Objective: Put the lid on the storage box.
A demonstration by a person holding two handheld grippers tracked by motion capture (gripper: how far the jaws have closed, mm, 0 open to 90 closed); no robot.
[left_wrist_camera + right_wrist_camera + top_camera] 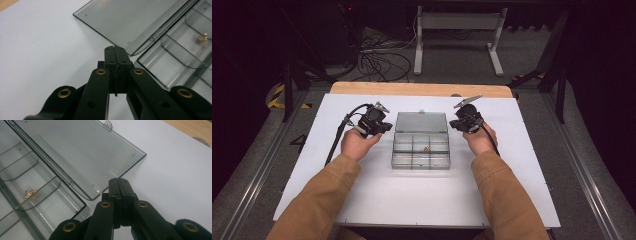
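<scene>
The high view looks forward and down from above the person's side, far enough to take in the whole white table (pixel 377 200). Each gripper view rides close behind its own closed black jaws, low over the table, with the clear box's open lid (pixel 130 22) just beyond the fingertips (pixel 119 185). Both share that lid and the small gold piece (pixel 30 193).
</scene>
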